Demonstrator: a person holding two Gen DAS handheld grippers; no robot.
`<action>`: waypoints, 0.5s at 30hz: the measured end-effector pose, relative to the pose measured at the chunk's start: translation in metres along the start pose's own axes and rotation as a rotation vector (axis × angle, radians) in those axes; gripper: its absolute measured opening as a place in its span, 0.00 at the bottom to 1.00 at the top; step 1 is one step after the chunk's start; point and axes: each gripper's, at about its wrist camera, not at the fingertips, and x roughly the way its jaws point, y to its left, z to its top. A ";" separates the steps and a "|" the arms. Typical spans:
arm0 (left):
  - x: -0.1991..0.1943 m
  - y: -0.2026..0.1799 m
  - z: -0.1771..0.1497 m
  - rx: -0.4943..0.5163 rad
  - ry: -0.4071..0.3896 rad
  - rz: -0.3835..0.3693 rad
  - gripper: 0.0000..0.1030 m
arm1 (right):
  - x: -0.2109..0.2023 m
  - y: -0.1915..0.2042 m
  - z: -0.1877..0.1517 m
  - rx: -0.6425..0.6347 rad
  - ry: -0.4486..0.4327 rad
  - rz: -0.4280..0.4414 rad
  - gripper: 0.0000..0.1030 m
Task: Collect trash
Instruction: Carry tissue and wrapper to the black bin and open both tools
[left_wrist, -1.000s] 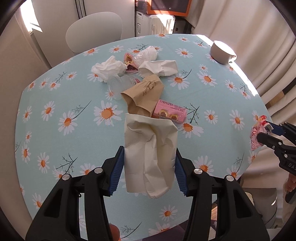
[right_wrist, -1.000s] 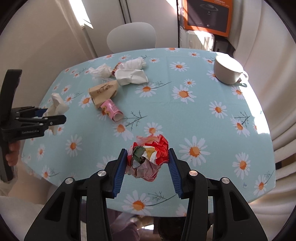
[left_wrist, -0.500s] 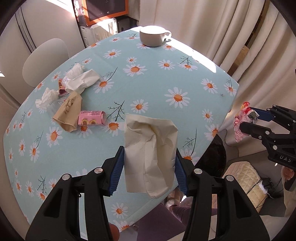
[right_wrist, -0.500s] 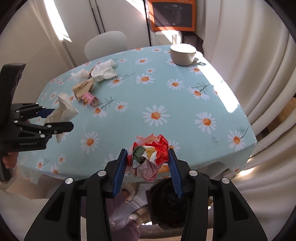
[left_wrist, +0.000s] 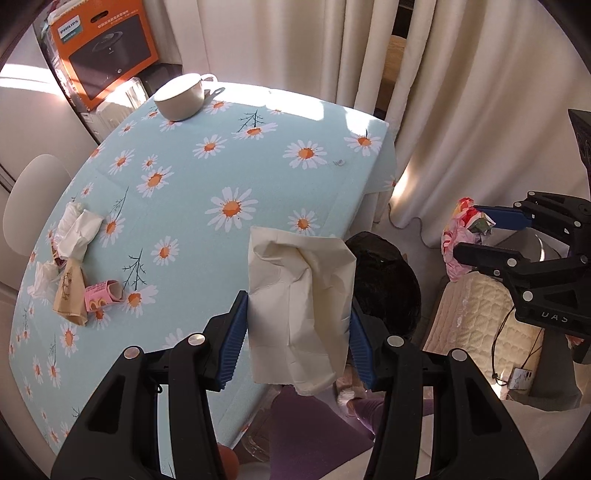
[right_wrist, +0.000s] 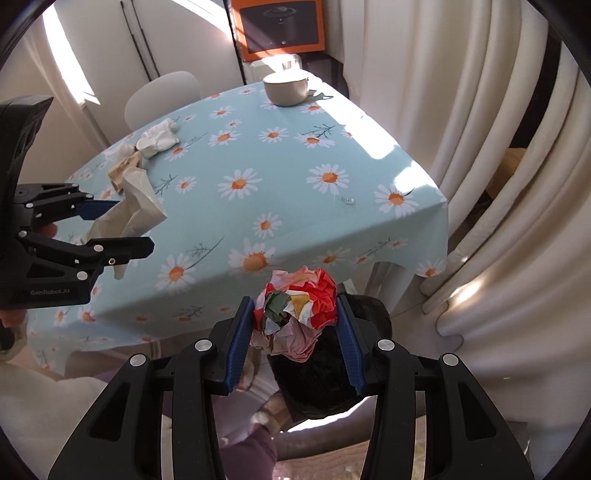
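My left gripper (left_wrist: 298, 339) is shut on a crumpled cream napkin (left_wrist: 299, 295) and holds it over the table's near edge; the napkin also shows in the right wrist view (right_wrist: 136, 206). My right gripper (right_wrist: 295, 332) is shut on a crumpled red, pink and green wrapper (right_wrist: 295, 314), held off the table above a dark bin (right_wrist: 325, 373). The wrapper also shows in the left wrist view (left_wrist: 461, 236), and the bin too (left_wrist: 384, 280). More trash lies on the table: white tissues (left_wrist: 79, 232), a tan paper bag (left_wrist: 68, 295), a pink packet (left_wrist: 101, 295).
The table (left_wrist: 258, 166) has a light-blue daisy cloth. A white cup (left_wrist: 179, 96) stands at its far corner. Cream curtains (right_wrist: 498, 184) hang to the right. A white chair (right_wrist: 162, 96) and an orange box (right_wrist: 282, 26) lie beyond. A quilted cushion (left_wrist: 476, 325) lies on the floor.
Both grippers have swung right and off the table's edge with their trash still held; the bin has come under them.
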 end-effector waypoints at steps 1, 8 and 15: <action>0.001 -0.006 0.002 0.021 0.000 -0.007 0.50 | -0.002 -0.003 -0.005 0.014 0.000 -0.006 0.41; 0.008 -0.040 0.012 0.137 0.013 -0.082 0.50 | -0.008 -0.020 -0.034 0.100 -0.003 -0.041 0.41; 0.019 -0.063 0.017 0.232 0.047 -0.144 0.50 | -0.008 -0.030 -0.059 0.192 0.003 -0.072 0.41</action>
